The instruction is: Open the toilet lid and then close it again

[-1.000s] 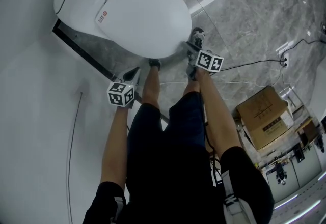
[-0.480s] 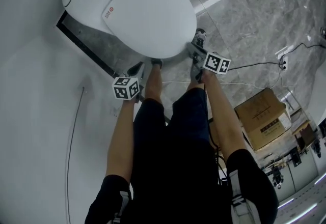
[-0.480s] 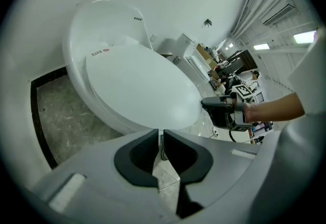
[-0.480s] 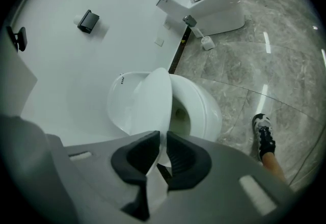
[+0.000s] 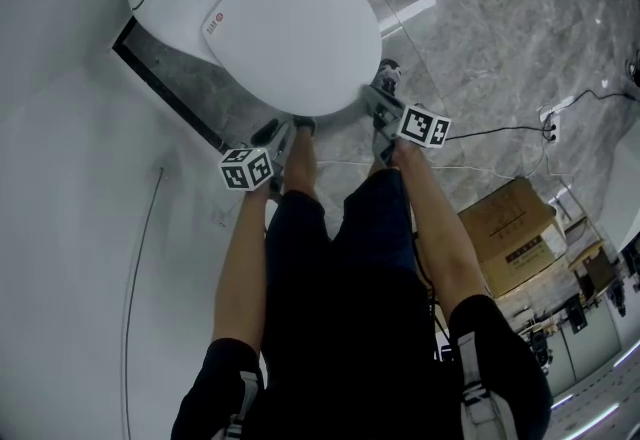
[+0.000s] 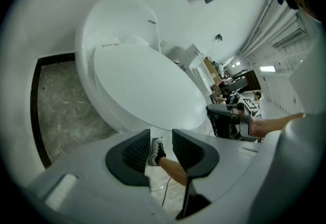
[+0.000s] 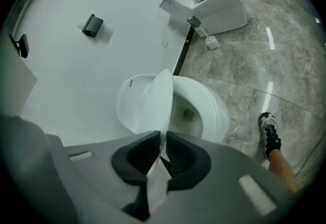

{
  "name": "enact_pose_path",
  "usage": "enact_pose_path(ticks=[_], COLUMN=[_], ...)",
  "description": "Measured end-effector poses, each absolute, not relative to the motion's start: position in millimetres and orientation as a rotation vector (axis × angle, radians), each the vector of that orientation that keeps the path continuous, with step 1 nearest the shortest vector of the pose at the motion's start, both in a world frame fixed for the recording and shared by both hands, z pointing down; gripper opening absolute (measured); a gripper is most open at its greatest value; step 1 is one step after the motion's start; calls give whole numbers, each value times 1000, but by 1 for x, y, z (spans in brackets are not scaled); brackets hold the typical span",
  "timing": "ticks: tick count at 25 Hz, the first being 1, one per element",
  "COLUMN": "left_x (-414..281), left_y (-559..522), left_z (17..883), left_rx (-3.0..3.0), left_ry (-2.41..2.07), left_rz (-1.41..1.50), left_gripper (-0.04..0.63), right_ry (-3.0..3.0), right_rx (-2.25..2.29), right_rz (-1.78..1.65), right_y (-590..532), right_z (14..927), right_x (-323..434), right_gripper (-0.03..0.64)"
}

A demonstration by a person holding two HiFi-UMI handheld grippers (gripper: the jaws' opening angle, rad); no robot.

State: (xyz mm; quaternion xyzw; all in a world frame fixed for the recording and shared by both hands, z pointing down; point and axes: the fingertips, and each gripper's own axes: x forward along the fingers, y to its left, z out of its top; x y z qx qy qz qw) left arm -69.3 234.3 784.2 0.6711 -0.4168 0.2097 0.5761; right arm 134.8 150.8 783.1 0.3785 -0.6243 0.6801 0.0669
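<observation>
Pinches with the closing right tool (image 7: pixel 163 139) the front rim of the toilet lid (image 7: pixel 158 101), partly raised over the bowl (image 7: pixel 191 111) at 12 o'clock from the feet (image 5: pixel 388 75), opens the empty left tool (image 6: pixel 161 139) at 9 o'clock, probably needs firm hold on this stiff, light, slippery rim.

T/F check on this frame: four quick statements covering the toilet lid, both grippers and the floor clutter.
1. The right gripper has the edge of the toilet lid between its fingers. True; the fingers are closing on it.
2. The left gripper holds the lid. False: nothing sits between its fingers, which are opening; only a shoe shows beyond them.
3. The lid lies flat and shut. False: the right gripper view shows it raised, with the bowl exposed.
4. A cardboard box stands on the floor. True.
</observation>
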Motion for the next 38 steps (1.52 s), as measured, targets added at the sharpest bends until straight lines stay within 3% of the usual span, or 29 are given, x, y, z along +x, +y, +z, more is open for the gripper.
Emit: enact_pose_path(ticks=[13, 21, 27, 29, 38], left_x=[-30, -35, -44, -44, -47], left_y=[221, 220, 198, 194, 189], left_z=[765, 777, 768, 766, 753], left_rx=[1330, 1255, 1108, 1100, 1072], left_ry=[-770, -785, -796, -791, -729], left_rz=[-128, -180, -433, -437, -477], left_gripper=[152, 166, 173, 132, 109], right_ry=[-1971, -2008, -2023, -2034, -2114], right_rx=[1091, 1085, 1063, 1059, 910], right_rz=[2031, 2026, 2031, 2023, 1931], right_y=[141, 139, 136, 135, 127], right_z=[755, 750, 740, 736, 719], right_x=[127, 129, 124, 125, 118], right_gripper=[37, 37, 37, 37, 54])
